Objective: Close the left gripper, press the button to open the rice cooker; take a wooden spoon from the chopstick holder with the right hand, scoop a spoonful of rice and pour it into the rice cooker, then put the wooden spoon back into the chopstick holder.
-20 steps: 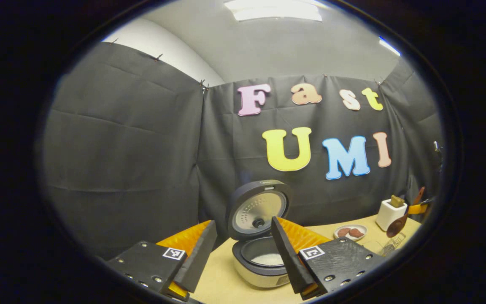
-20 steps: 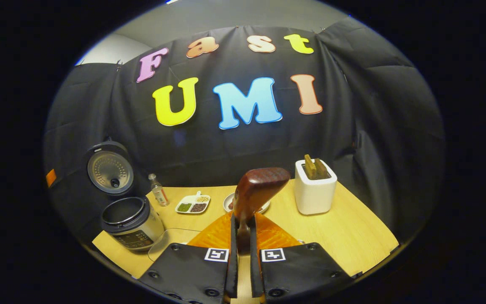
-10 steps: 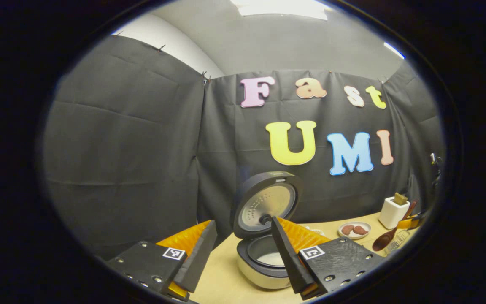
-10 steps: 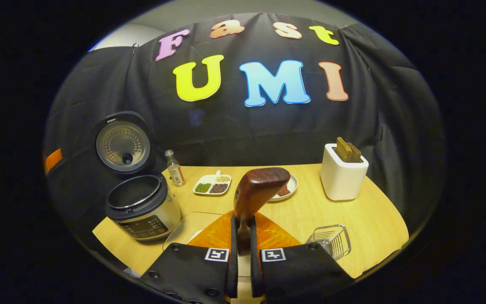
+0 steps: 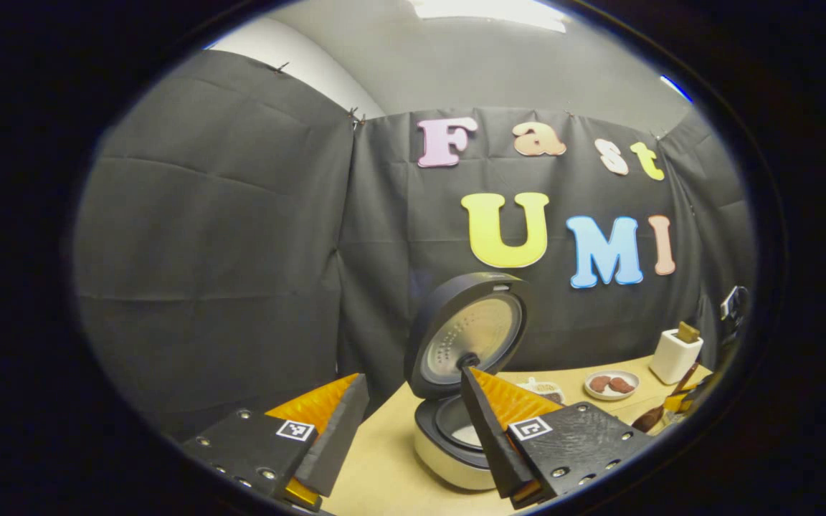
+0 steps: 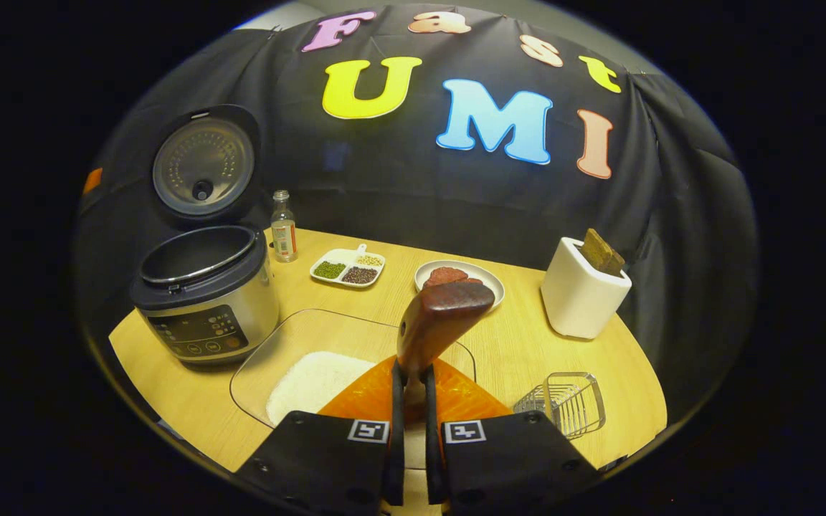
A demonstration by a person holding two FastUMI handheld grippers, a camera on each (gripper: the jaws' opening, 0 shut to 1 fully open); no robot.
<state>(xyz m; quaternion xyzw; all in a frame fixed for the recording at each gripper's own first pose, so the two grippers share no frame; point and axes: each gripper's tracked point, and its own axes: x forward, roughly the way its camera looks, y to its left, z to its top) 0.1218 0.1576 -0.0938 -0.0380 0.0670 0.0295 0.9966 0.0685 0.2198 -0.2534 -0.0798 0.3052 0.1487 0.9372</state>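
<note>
Booth: black cloth walls, grey ceiling above. Light wooden surface [image 6: 528, 344] carries everything; landmark = rice cooker [image 6: 201, 301].

Cooker stands at the surface's left end, lid [image 6: 201, 165] swung up behind the pot, pot open. Just right of the cooker, toward the camera: clear tray [image 6: 291, 337] with a heap of rice [image 6: 309, 380]. Holder [image 6: 581, 297], white, far right of the cooker, a wooden piece sticking out of it. Plate [image 6: 485, 276] between cooker and holder. Divided dish [image 6: 348, 265] right of the cooker, behind the tray. Wire basket [image 6: 563, 405] far right of the cooker, at the near edge. Small bottle [image 6: 283, 229] right beside the lid.

Right tool [image 6: 410, 401]: fingers narrow, clamped on the spoon [image 6: 438, 326] handle; bowl raised above the tray, right of the cooker.

Left tool [image 5: 413, 423]: fingers wide apart, holding nothing, in front of the cooker.
</note>
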